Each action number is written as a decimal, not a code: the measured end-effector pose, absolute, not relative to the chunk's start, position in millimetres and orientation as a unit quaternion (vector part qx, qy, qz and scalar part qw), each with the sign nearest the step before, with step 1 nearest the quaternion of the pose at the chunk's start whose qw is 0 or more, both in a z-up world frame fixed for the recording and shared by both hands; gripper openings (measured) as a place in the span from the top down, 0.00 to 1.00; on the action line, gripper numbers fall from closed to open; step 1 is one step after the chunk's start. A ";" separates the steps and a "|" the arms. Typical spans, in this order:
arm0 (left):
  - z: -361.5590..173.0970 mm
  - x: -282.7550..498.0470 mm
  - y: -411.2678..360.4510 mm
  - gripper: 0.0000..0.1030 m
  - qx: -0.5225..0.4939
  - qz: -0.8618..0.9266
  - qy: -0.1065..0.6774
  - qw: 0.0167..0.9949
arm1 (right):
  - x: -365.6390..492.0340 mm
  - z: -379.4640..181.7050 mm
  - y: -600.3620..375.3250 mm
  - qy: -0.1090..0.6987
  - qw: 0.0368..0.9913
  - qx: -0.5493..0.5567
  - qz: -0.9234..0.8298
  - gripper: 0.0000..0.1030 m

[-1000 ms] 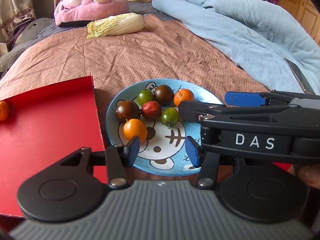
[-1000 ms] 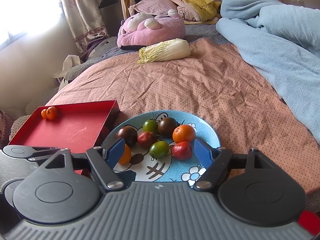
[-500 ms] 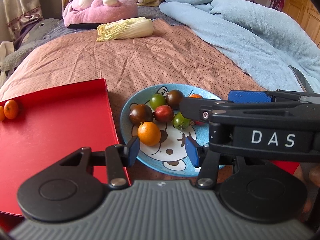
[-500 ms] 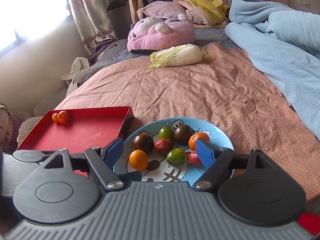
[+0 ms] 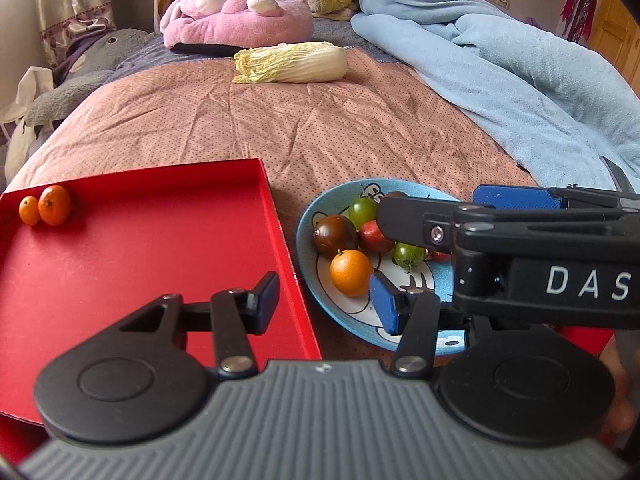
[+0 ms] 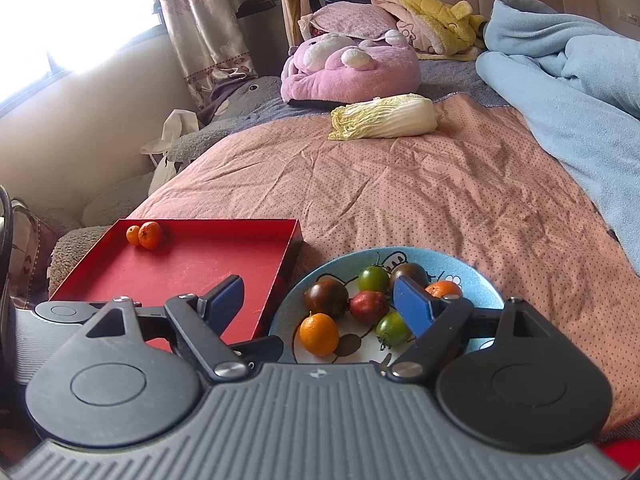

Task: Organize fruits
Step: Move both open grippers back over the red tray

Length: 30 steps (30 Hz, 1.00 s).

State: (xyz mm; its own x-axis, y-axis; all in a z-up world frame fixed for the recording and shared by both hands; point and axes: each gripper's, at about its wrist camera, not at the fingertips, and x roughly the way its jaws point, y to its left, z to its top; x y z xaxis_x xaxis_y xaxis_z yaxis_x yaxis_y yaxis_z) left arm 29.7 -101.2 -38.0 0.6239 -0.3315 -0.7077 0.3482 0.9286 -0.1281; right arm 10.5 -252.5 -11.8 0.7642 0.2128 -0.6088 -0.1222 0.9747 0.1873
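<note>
A blue cartoon plate (image 5: 400, 344) (image 6: 480, 280) on the bed holds an orange mandarin (image 5: 351, 272) (image 6: 319, 334), another orange one (image 6: 442, 289), and dark, green and red tomatoes. Left of it lies a red tray (image 5: 140, 260) (image 6: 192, 264) with two small oranges (image 5: 54, 205) (image 6: 150, 235) in its far left corner. My left gripper (image 5: 325, 302) is open and empty, straddling the tray's right edge and the plate's near rim. My right gripper (image 6: 320, 304) (image 5: 430, 200) hovers over the plate, jaws wide apart, nothing gripped. It hides part of the fruit in the left wrist view.
A napa cabbage (image 5: 292, 62) (image 6: 384, 116) lies farther up the pink bedspread. A light blue blanket (image 5: 520, 80) is heaped on the right, and plush toys (image 5: 236, 12) sit at the headboard. A person's hand (image 5: 616, 380) shows at the right edge.
Both grippers have shifted left and a little up, so the tray fills more of each view. The right jaws have spread wider. No fruit has moved.
</note>
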 end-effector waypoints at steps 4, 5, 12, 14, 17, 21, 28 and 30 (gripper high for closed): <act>-36.4 32.8 -89.6 0.49 -0.001 -0.178 0.390 0.903 | 14.3 -9.2 -241.0 0.333 0.936 0.063 0.099 0.17; -35.9 34.1 -86.7 0.49 -0.003 -0.175 0.389 0.904 | 15.4 -8.2 -237.6 0.333 0.935 0.061 0.102 0.17; -34.3 42.6 -62.0 0.49 -0.022 -0.152 0.388 0.909 | 24.9 -2.9 -214.7 0.333 0.934 0.048 0.120 0.17; -34.6 44.2 -55.3 0.49 -0.024 -0.144 0.389 0.910 | 27.6 -2.8 -209.1 0.334 0.933 0.046 0.124 0.17; -36.5 47.2 -44.5 0.49 -0.029 -0.132 0.391 0.910 | 32.8 -3.1 -199.7 0.337 0.931 0.039 0.132 0.17; -39.6 51.1 -30.0 0.49 -0.035 -0.116 0.395 0.911 | 40.8 -2.9 -185.4 0.339 0.929 0.030 0.144 0.17; -46.6 60.1 -2.7 0.49 -0.045 -0.084 0.403 0.910 | 57.2 -9.3 -156.2 0.348 0.922 0.015 0.168 0.17; -49.5 62.1 5.7 0.49 -0.047 -0.075 0.405 0.910 | 61.3 -12.2 -146.4 0.352 0.920 0.011 0.175 0.17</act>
